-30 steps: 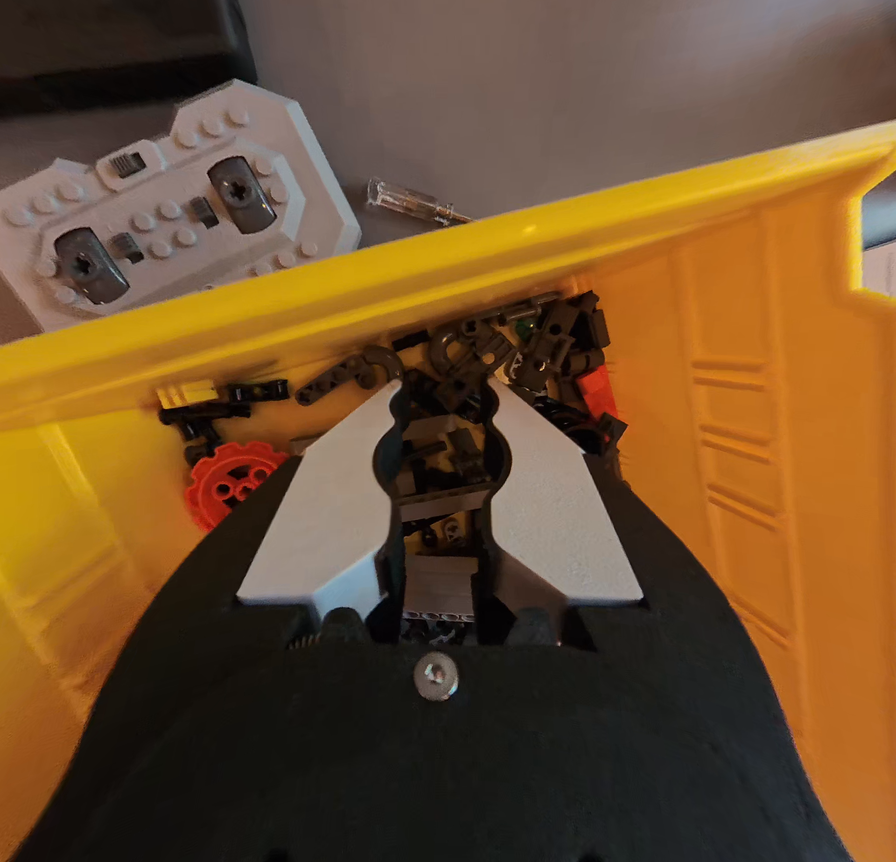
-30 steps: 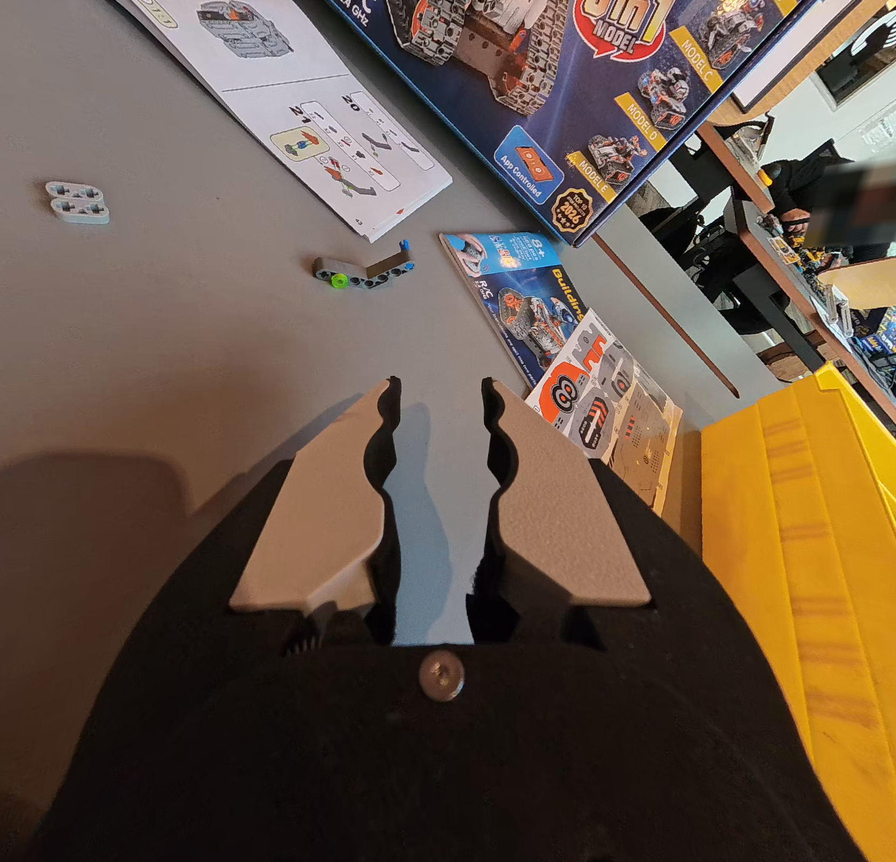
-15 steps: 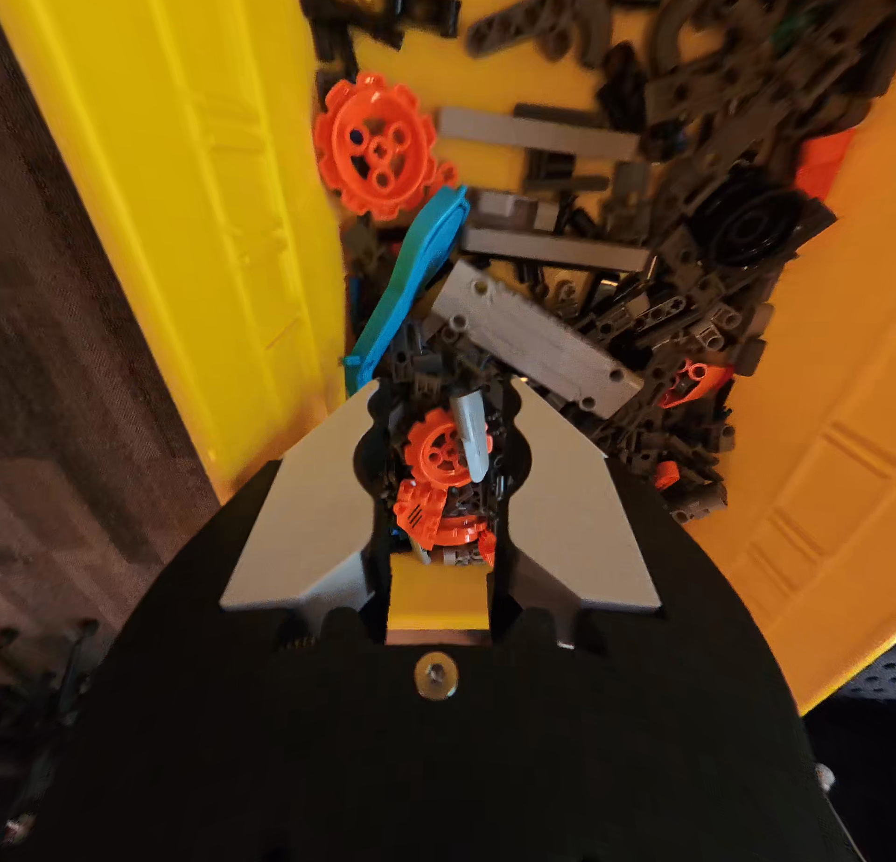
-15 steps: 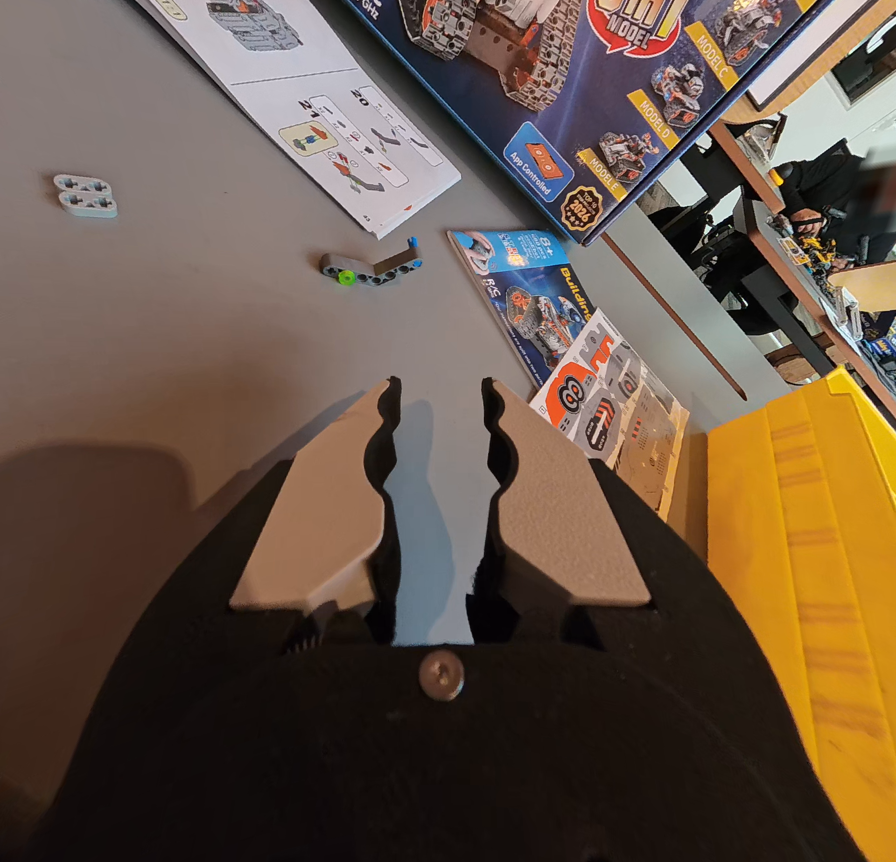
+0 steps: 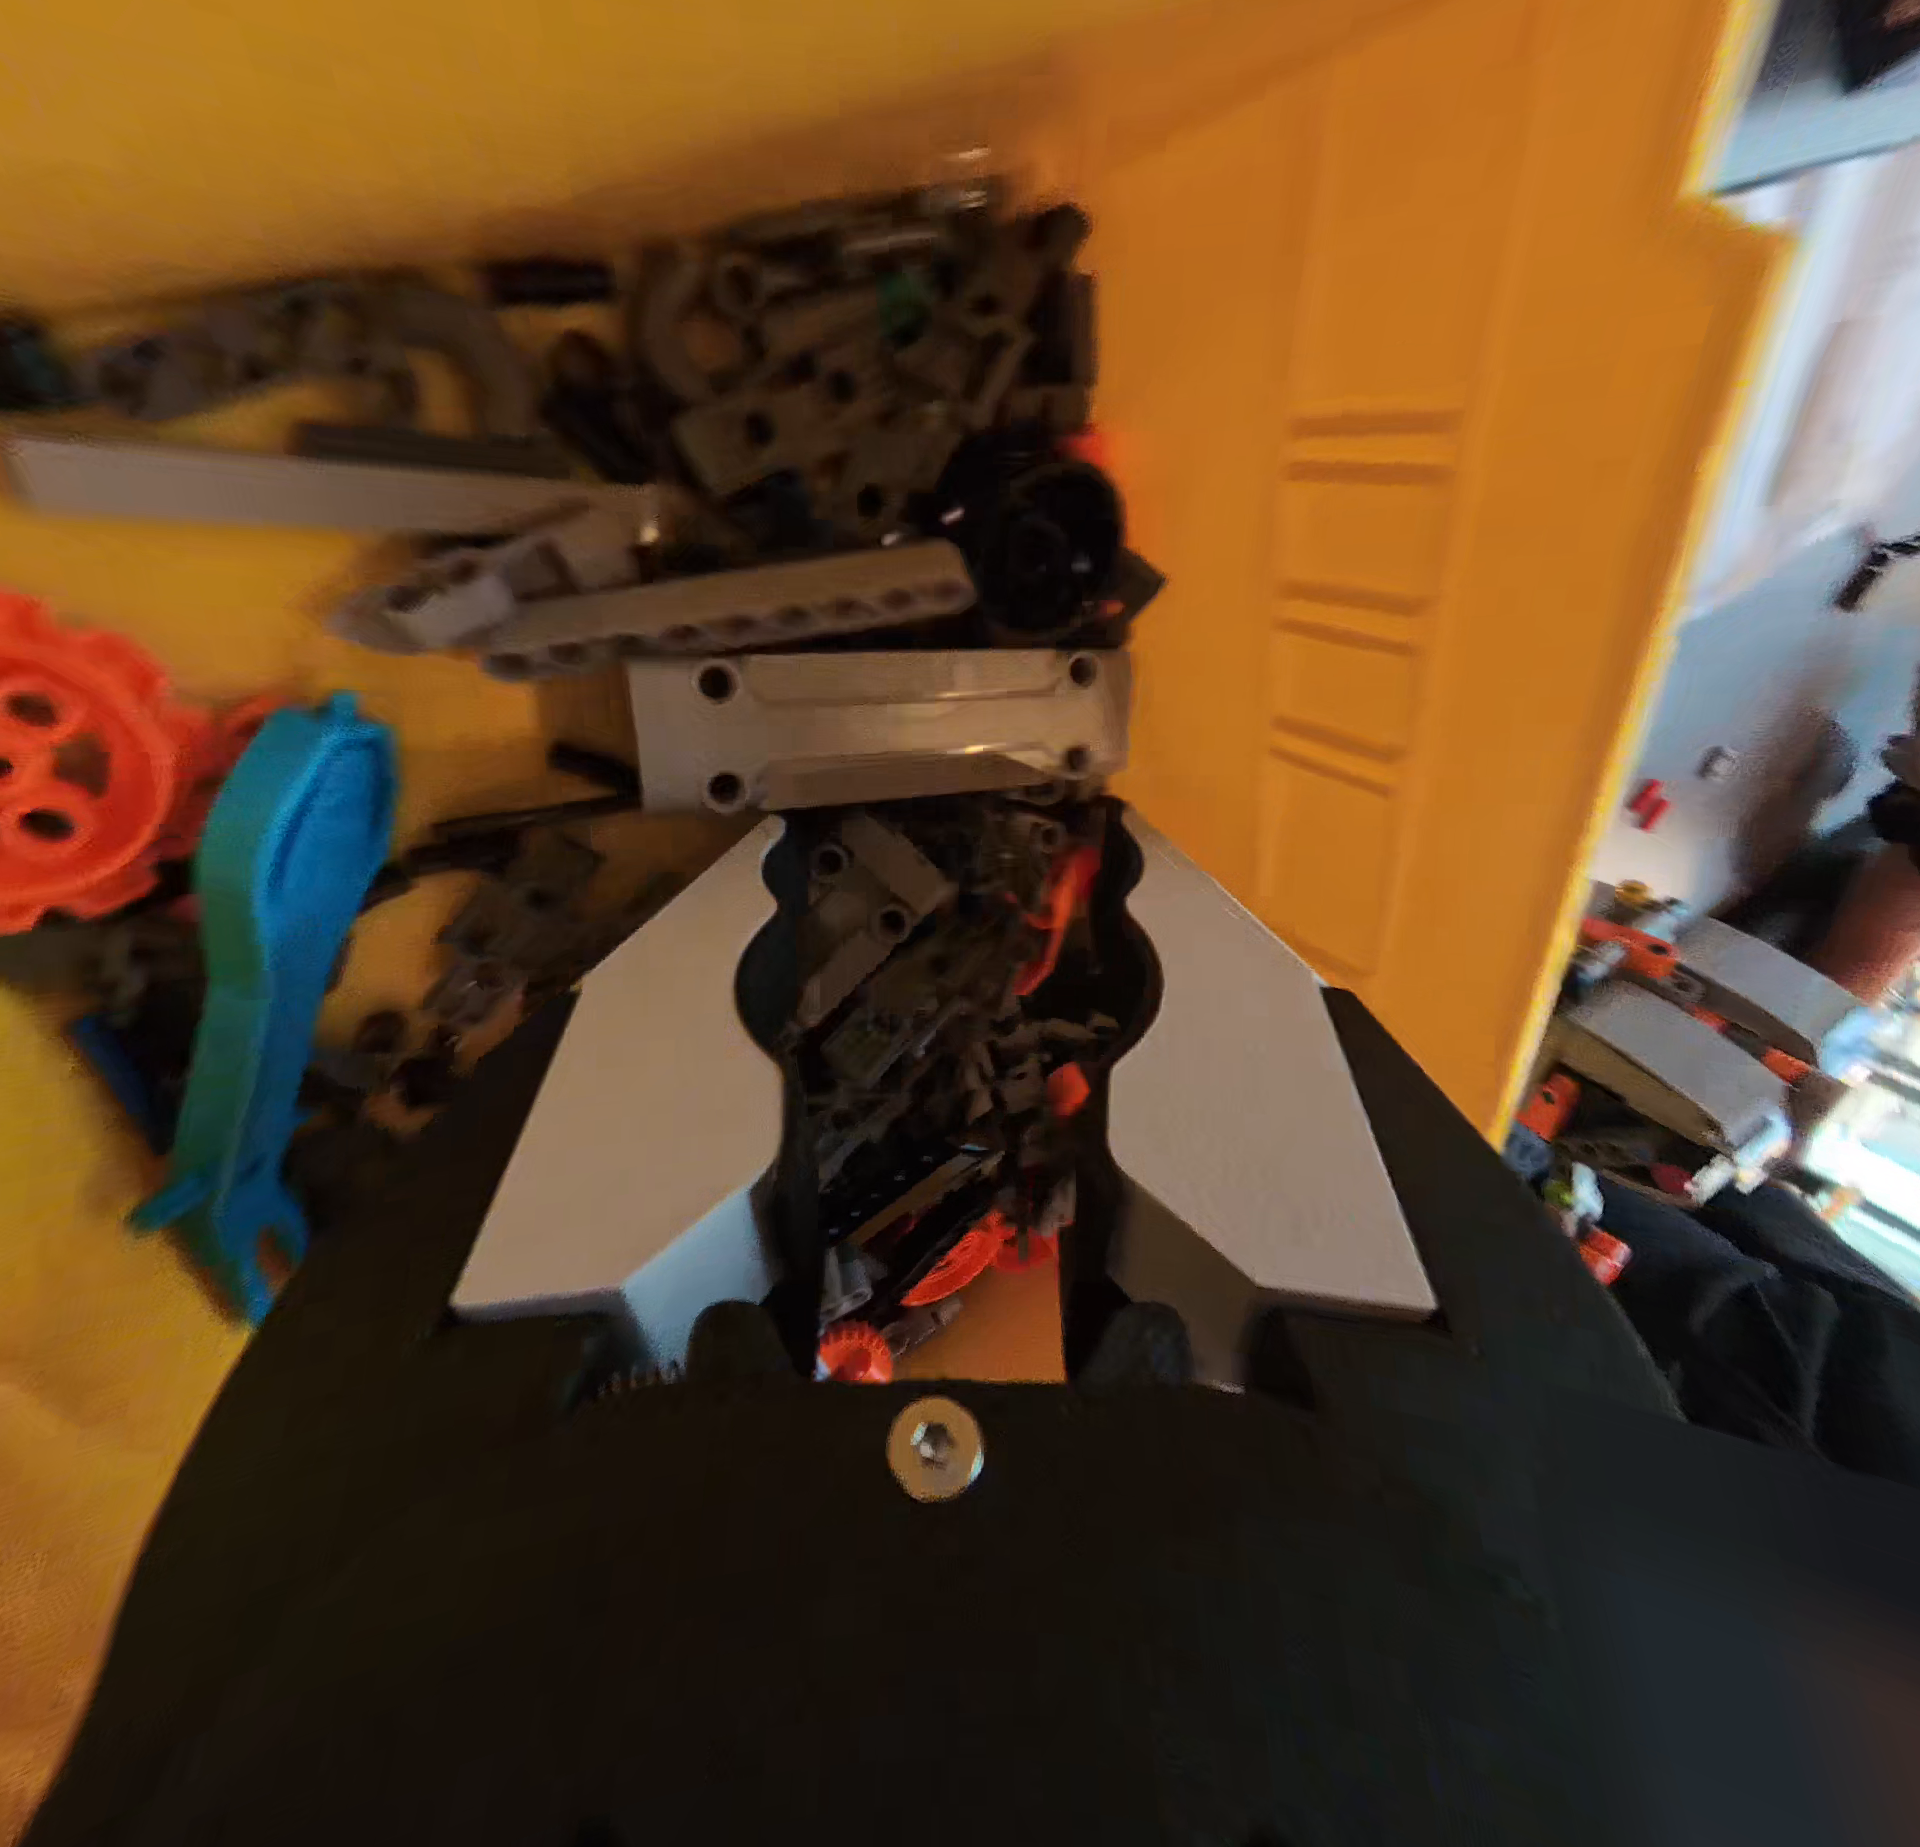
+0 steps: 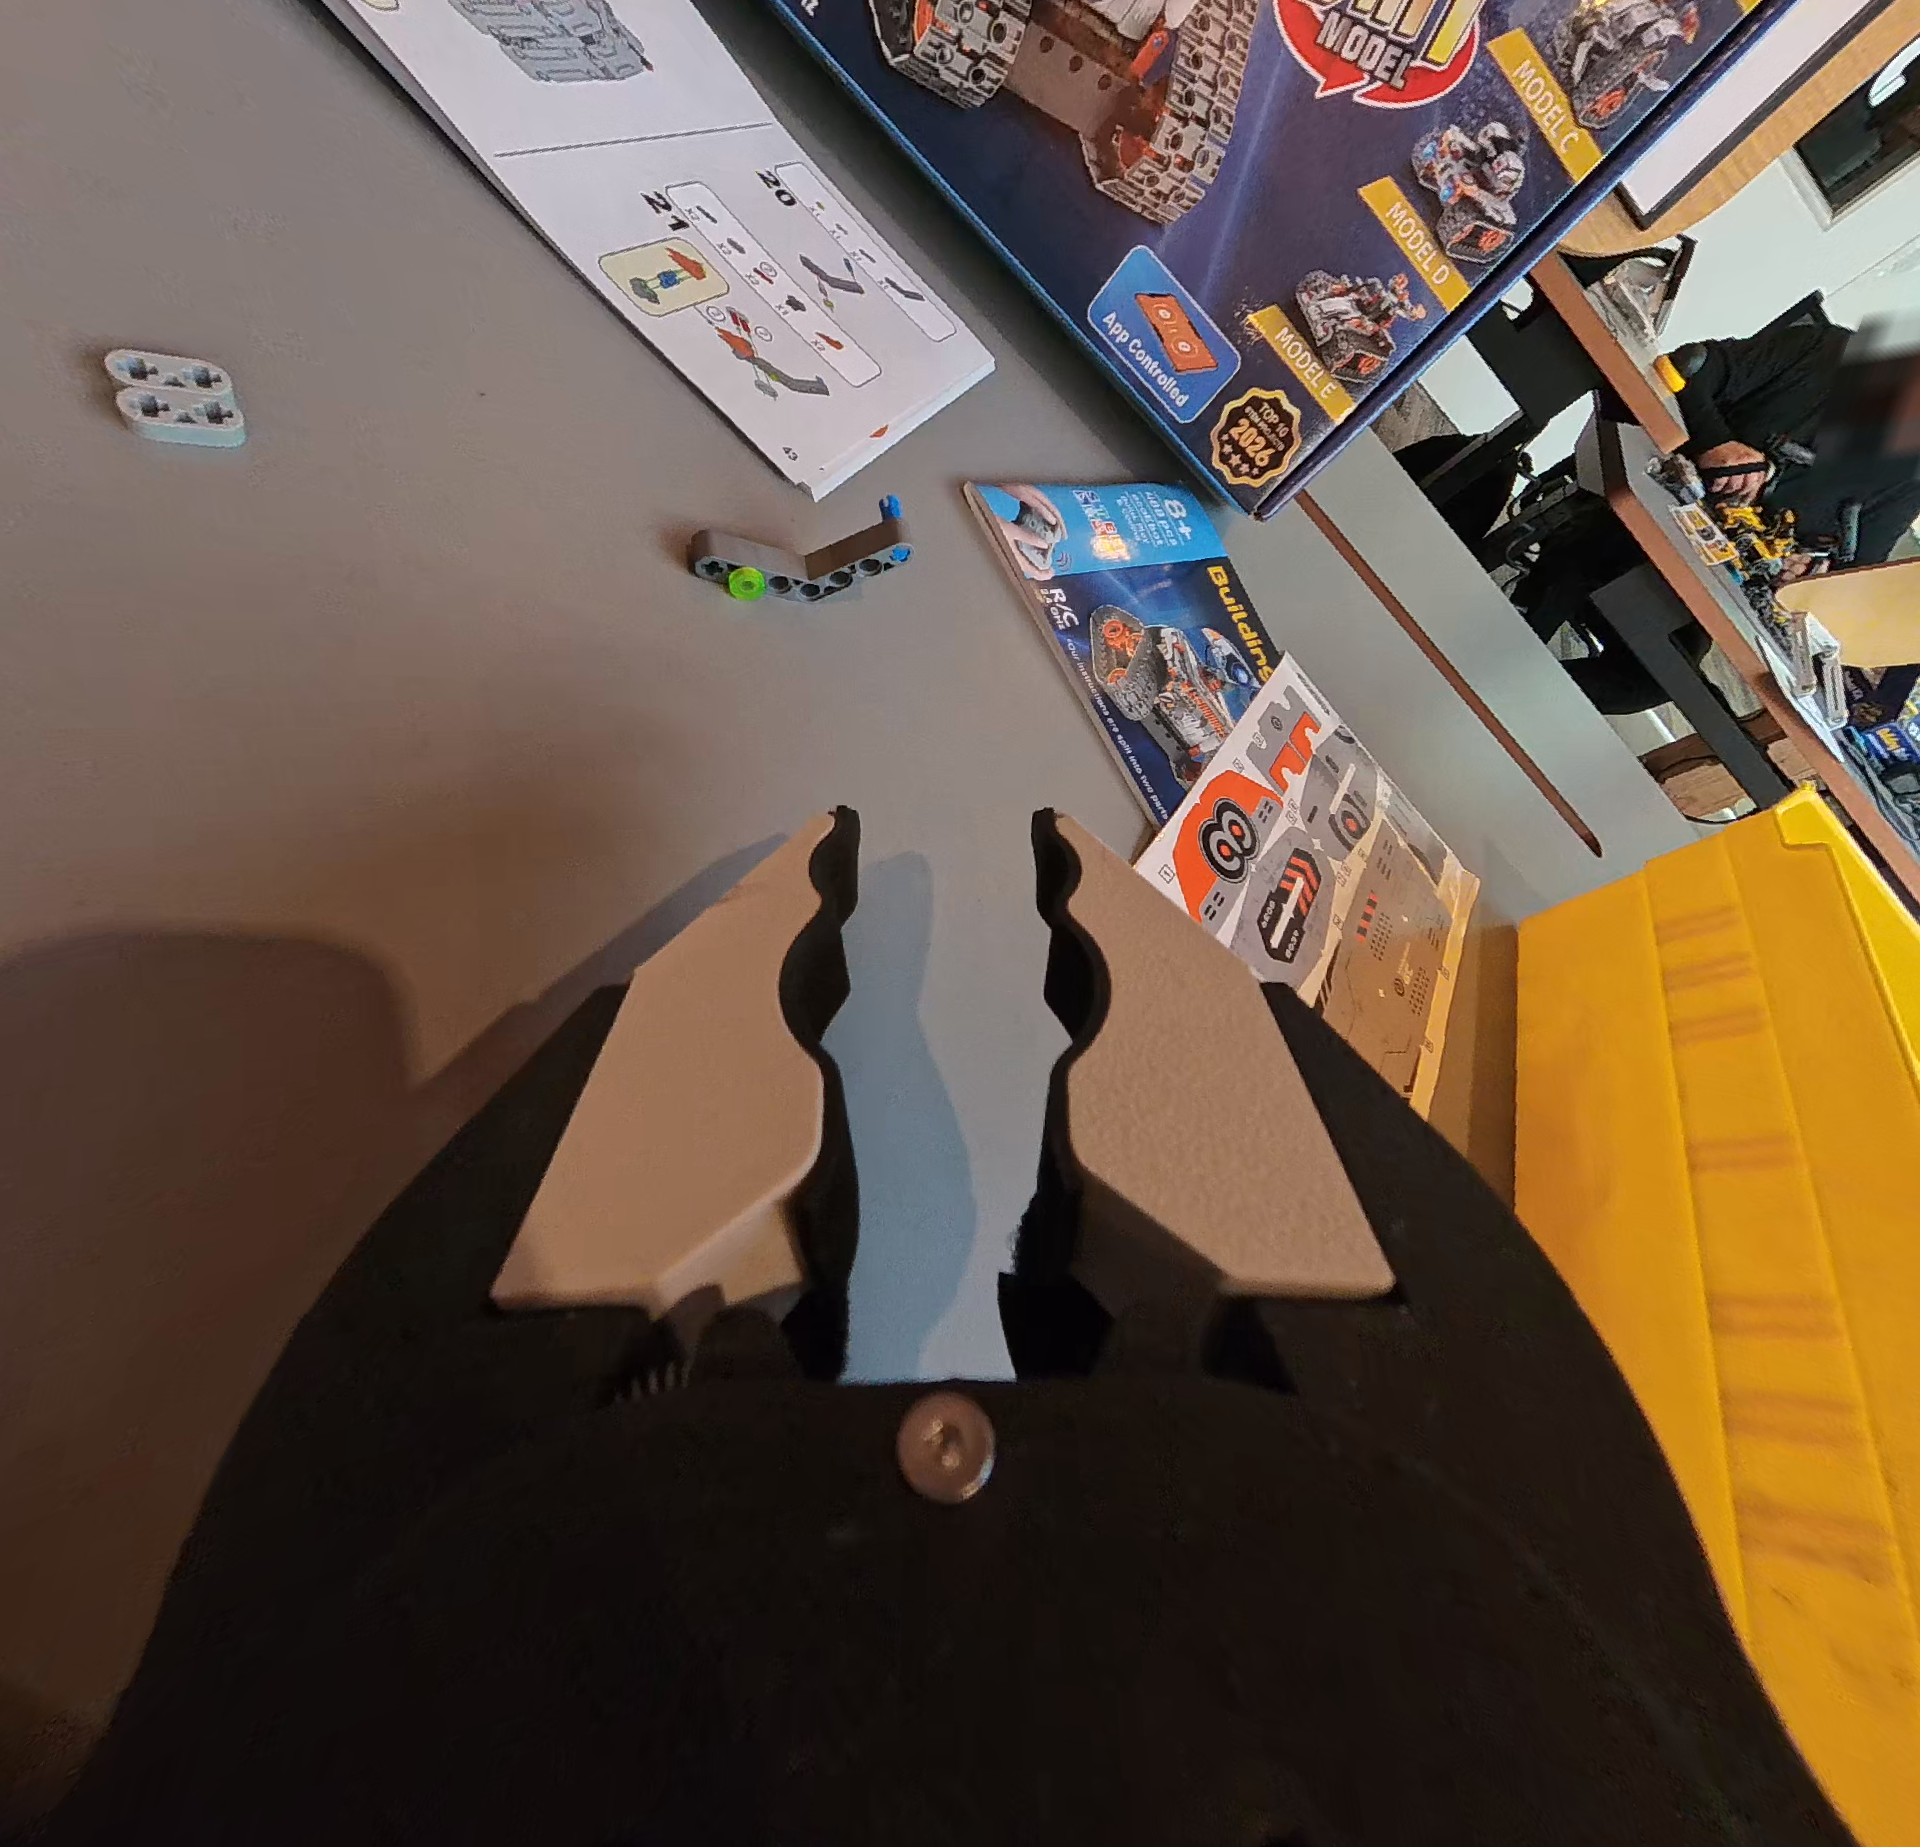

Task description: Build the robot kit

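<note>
My left gripper (image 5: 951, 831) is open and empty inside a yellow bin (image 5: 1382, 363), over a heap of dark grey, black and orange building parts (image 5: 935, 1049). A grey block with corner holes (image 5: 878, 727) lies just beyond its fingertips. A blue tool (image 5: 281, 945) and an orange gear (image 5: 73, 769) lie to the left. The view is blurred. My right gripper (image 6: 940, 826) is open and empty above a grey table (image 6: 364, 706). A small grey bent beam with a green pin and blue pins (image 6: 800, 566) lies ahead of it.
Two light grey links (image 6: 177, 400) lie far left. An open instruction booklet (image 6: 644, 197), a blue toy box (image 6: 1247, 135), a small booklet (image 6: 1132, 634) and a sticker sheet (image 6: 1320, 883) lie ahead. The yellow bin's outer wall (image 6: 1745, 1226) stands right. A partly built model (image 5: 1683, 1049) sits outside the bin. The left gripper's tips are roughly 55 cm from the right gripper's. From the left gripper's tips to the orange gear (image 5: 73, 769) is close to 9 cm.
My left gripper has swung across the inside of the bin, from near the rim to over the heap beside the grey block. My right gripper has shifted only slightly.
</note>
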The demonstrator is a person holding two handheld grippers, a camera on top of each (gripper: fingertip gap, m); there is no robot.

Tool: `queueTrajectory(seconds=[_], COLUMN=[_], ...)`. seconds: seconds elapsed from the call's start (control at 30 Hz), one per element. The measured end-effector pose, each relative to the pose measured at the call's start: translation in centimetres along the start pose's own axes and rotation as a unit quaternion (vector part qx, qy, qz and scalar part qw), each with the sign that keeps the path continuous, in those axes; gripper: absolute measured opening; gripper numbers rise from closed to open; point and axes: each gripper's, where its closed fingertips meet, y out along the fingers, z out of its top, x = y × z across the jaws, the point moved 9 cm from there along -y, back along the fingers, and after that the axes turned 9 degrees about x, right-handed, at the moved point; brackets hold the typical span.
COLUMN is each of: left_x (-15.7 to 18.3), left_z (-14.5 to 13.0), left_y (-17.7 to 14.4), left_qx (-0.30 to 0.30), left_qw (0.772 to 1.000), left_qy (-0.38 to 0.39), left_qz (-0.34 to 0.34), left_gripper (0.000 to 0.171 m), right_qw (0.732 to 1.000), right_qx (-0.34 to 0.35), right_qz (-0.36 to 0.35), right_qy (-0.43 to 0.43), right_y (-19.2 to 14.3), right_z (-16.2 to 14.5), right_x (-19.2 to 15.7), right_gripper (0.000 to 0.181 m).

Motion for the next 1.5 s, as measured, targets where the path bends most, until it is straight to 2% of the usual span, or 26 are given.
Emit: queueTrajectory(seconds=[0.07, 0.1, 0.2, 0.3, 0.4, 0.43, 0.7, 0.73, 0.77, 0.83, 1.0, 1.2, 1.23, 1.27, 1.33, 1.43, 1.5], left_x=[1.0, 1.2, 0.3, -1.4, -2.4, -2.4, -0.7, -0.7, -0.5, -0.4, -0.3, -1.4, -1.4, -1.4, -1.4, -1.3, -1.1], left_z=[0.2, 0.1, -1.0, -3.9, -5.9, -5.9, -5.2, -5.0, -4.7, -3.8, -1.5, 1.9, 1.8, 1.3, -0.4, -3.2, -4.9], left_y=[-0.7, -1.5, -4.4, -5.8, -5.0, -4.8, -2.0, -1.6, -1.0, -0.3, 0.7, -0.9, -1.4, -1.8, -2.4, -3.1, -2.6], left_qx=[0.017, 0.030, 0.049, -0.011, -0.091, -0.103, -0.172, -0.176, -0.175, -0.163, -0.096, 0.062, 0.069, 0.057, 0.006, -0.072, -0.134], left_qw=[0.999, 0.999, 0.993, 0.981, 0.972, 0.970, 0.938, 0.937, 0.942, 0.949, 0.976, 0.980, 0.980, 0.982, 0.984, 0.977, 0.970], left_qy=[0.021, 0.031, 0.027, -0.031, -0.055, -0.045, 0.080, 0.089, 0.096, 0.114, 0.113, 0.091, 0.081, 0.071, 0.050, 0.043, 0.049], left_qz=[-0.021, -0.007, 0.107, 0.193, 0.208, 0.216, 0.290, 0.287, 0.270, 0.246, 0.159, 0.166, 0.168, 0.166, 0.170, 0.197, 0.199], left_gripper=[0.051, 0.051, 0.062, 0.075, 0.090, 0.087, 0.111, 0.108, 0.093, 0.075, 0.039, 0.034, 0.034, 0.035, 0.056, 0.075, 0.079], right_qw=[1.000, 1.000, 1.000, 1.000, 1.000, 1.000, 1.000, 1.000, 1.000, 1.000, 1.000, 1.000, 1.000, 1.000, 1.000, 1.000, 1.000], right_qx=[0.000, -0.001, -0.001, -0.003, -0.004, -0.004, -0.006, -0.006, -0.005, -0.005, -0.006, -0.008, -0.008, -0.008, -0.008, -0.008, -0.009], right_qz=[0.000, 0.001, 0.003, 0.004, 0.005, 0.005, 0.006, 0.006, 0.005, 0.005, 0.005, 0.005, 0.006, 0.006, 0.007, 0.008, 0.008], right_qy=[0.000, 0.000, -0.001, -0.005, -0.006, -0.006, -0.006, -0.006, -0.006, -0.006, -0.006, -0.006, -0.006, -0.006, -0.005, -0.006, -0.006], right_y=[0.0, 0.0, 0.0, 0.1, 0.1, 0.1, 0.1, 0.1, 0.1, 0.1, 0.1, 0.2, 0.2, 0.2, 0.2, 0.2, 0.2], right_z=[0.0, 0.0, 0.0, 0.0, 0.0, 0.0, -0.1, -0.1, 0.0, 0.0, -0.1, -0.1, -0.1, -0.1, -0.1, -0.1, -0.1], right_x=[0.0, 0.0, 0.0, -0.1, -0.2, -0.2, -0.2, -0.2, -0.2, -0.2, -0.2, -0.2, -0.2, -0.2, -0.2, -0.2, -0.2], right_gripper=[0.034, 0.034, 0.034, 0.034, 0.034, 0.034, 0.034, 0.034, 0.034, 0.034, 0.034, 0.034, 0.034, 0.034, 0.034, 0.034, 0.034])
